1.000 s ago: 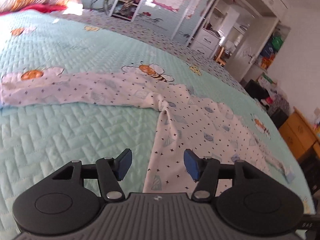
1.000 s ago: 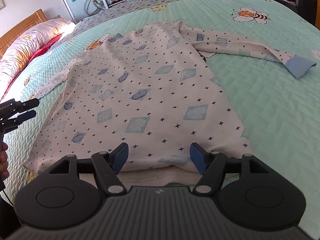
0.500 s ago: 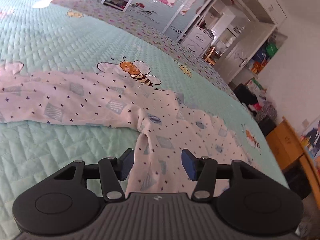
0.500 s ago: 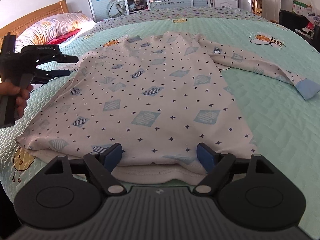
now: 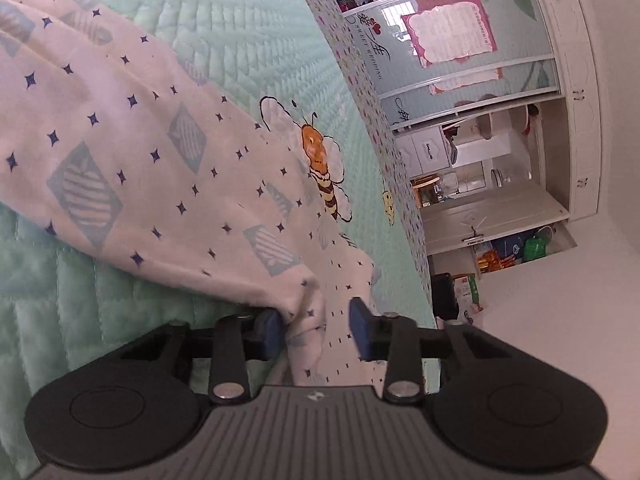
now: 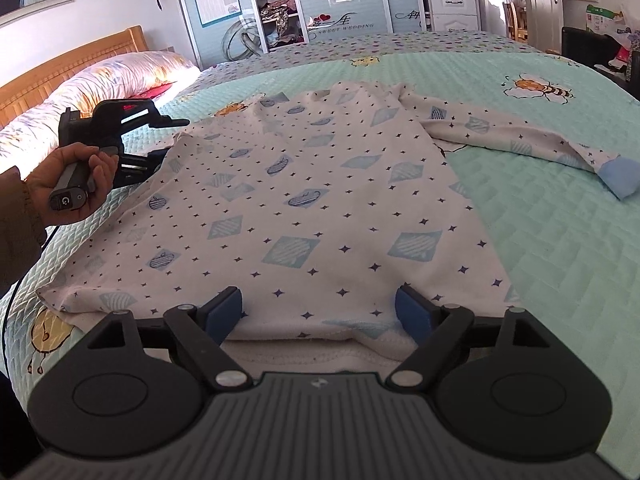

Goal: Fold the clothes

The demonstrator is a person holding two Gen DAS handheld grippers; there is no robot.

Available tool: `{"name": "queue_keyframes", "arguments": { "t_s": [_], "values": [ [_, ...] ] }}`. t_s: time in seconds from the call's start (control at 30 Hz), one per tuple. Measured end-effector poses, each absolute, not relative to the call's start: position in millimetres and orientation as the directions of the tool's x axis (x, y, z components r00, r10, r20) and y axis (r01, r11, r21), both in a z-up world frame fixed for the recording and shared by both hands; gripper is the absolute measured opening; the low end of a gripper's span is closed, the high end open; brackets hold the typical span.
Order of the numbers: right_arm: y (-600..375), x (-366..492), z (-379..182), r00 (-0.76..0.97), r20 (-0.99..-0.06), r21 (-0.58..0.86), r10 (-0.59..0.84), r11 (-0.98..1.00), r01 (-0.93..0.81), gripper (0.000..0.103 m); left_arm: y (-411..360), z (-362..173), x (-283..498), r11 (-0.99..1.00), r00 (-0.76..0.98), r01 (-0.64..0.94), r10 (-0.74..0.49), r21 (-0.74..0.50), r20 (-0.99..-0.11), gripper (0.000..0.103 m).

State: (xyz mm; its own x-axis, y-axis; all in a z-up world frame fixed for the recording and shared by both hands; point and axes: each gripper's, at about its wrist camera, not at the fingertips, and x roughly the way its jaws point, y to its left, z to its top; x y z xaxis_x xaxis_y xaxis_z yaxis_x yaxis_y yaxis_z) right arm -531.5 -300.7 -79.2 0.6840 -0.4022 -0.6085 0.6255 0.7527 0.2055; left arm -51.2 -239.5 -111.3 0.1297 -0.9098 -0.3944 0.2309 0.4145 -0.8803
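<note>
Lying flat, shirt (image 6: 304, 200), on bedspread (image 6: 560, 240)

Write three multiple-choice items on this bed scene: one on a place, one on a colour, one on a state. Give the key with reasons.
1. Where does the shirt lie?
A. On the bedspread
B. On the floor
C. Inside the wardrobe

2. What colour is the cuff of the outstretched sleeve?
A. Red
B. Light blue
C. Black

3. What state is the shirt in?
A. Rolled into a bundle
B. Folded into a small square
C. Spread out flat, not yet folded

Key:
1 A: the green quilted cover shows all around it.
2 B: the sleeve end is plain pale blue.
3 C: the body lies open with the sleeve stretched sideways.
</note>
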Motion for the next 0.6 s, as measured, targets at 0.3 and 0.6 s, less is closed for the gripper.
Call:
{"name": "queue_keyframes", "arguments": {
  "t_s": [0.3,0.6],
  "values": [
    [-297.6,-528.0,-80.3,0.671,-0.617,0.161,-0.411,0.769,0.619,0.085,-245.0,-62.0,-26.5,0.492,0.198,0.514,-0.865,-0.703,-0.461,0.011],
    [-299.1,-524.1,-54.8,0.703,-0.606,0.191,-0.372,0.790,0.583,0.084,-259.9,-46.7,-26.5,0.576,0.279,0.626,-0.795,-0.526,-0.538,0.003]
  ]
}}
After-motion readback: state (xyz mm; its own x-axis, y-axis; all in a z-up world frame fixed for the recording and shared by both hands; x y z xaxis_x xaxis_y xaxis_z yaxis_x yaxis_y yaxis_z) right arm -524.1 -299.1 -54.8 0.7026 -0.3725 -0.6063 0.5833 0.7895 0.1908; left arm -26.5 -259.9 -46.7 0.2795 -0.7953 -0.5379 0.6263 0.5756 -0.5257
